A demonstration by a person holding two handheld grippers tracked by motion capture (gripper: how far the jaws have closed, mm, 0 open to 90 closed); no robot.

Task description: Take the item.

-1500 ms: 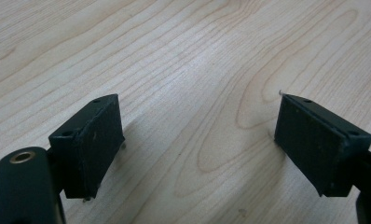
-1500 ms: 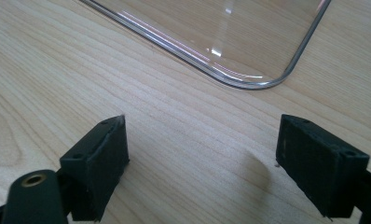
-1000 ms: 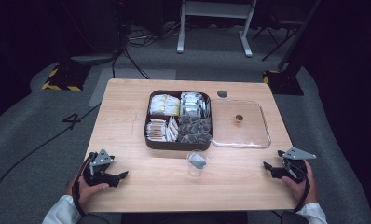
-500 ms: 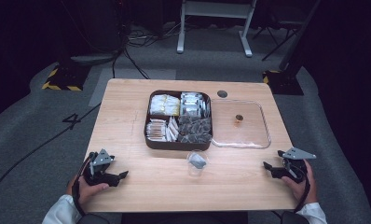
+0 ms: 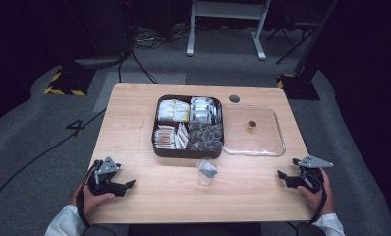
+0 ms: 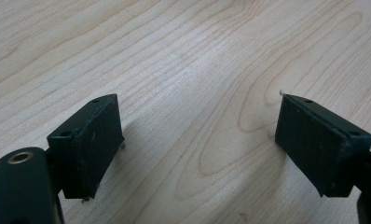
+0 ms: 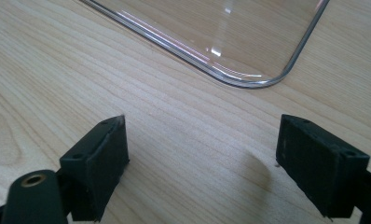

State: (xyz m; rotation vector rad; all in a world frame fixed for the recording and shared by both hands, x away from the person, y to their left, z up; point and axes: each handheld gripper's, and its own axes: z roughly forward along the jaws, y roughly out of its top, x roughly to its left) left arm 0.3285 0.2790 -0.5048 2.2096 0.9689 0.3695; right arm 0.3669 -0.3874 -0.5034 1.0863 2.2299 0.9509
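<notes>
Two hand-held black grippers rest wide apart on a pale wooden table [image 5: 134, 113], jaws spread and empty: the left gripper [image 5: 127, 184] near the front left corner, the right gripper [image 5: 282, 175] near the front right. Between them stands a small clear plastic cup [image 5: 208, 171] with something grey inside, just in front of a dark compartmented tray of packets [image 5: 189, 126]. Its clear plastic lid [image 5: 252, 131] lies flat beside it. Handling seems not yet begun. Grey carpet, cables and dark surroundings lie beyond.
</notes>
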